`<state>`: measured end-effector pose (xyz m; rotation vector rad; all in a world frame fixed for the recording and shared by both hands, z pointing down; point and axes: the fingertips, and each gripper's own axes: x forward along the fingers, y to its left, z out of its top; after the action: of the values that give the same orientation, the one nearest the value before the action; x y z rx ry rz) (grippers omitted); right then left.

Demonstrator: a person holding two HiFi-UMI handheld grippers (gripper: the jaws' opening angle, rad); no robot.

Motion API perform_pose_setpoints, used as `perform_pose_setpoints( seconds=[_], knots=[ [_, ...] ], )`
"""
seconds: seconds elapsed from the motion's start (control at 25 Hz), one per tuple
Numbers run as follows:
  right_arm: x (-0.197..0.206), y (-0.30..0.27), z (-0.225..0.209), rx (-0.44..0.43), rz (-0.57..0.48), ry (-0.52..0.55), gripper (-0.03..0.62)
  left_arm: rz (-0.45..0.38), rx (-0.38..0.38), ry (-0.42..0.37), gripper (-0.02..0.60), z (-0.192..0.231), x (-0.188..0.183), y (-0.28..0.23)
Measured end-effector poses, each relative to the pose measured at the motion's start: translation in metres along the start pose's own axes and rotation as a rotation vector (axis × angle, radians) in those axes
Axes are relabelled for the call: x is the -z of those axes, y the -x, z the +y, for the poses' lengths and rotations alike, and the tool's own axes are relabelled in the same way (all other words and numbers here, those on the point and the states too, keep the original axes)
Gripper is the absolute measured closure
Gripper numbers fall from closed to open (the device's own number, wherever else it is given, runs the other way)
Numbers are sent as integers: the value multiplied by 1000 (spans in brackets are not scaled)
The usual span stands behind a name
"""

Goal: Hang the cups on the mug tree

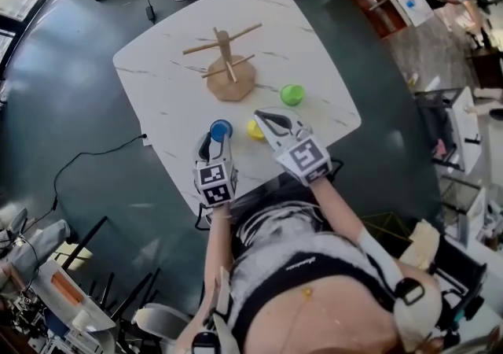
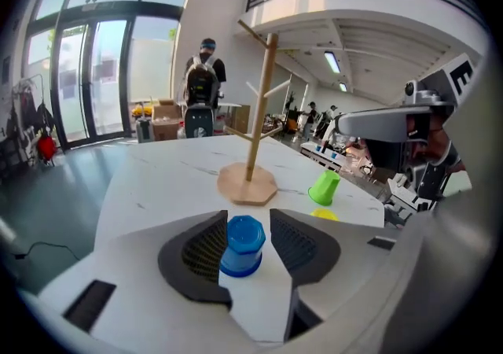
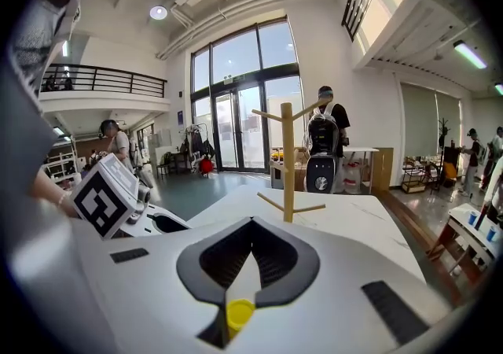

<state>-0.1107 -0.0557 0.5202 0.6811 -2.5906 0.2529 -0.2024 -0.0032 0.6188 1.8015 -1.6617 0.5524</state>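
**Blue cup between parted jaws, mug tree bare**

Head view: a wooden mug tree (image 1: 228,61) stands on the white marble-look table (image 1: 157,57), no cup on its pegs. A green cup (image 1: 291,94) sits to its right. Nearer the person, the left gripper (image 1: 218,138) reaches over an upside-down blue cup (image 1: 221,129). The right gripper (image 1: 261,116) lies just beside a yellow cup (image 1: 255,130).

Left gripper view: the left gripper (image 2: 248,219) has its jaws parted, and the blue cup (image 2: 242,246) stands on the table between them. The right-hand pad is clear of the cup; the left-hand one is close against it. The mug tree (image 2: 255,132) and green cup (image 2: 324,187) stand beyond.

Right gripper view: the right gripper (image 3: 251,223) is clenched, tips together, grasping nothing. The yellow cup (image 3: 239,315) shows low through the slit behind the tips. The mug tree (image 3: 288,164) stands ahead.
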Motion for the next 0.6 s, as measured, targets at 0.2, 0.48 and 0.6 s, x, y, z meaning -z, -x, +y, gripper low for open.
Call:
perform_pose_setpoints(
  seconds=[0.2,0.48,0.6],
  knots=[
    [3,5,-5,19,-3,-8,593,77,-17,-45,319,4,21,-16],
    [7,16,-17,59,8,-18,594,136,-9,-83,310,6,35,-35],
    [9,21,-23,73,9,-21,592,139,-5,-84,332,6,35,-38]
  ],
)
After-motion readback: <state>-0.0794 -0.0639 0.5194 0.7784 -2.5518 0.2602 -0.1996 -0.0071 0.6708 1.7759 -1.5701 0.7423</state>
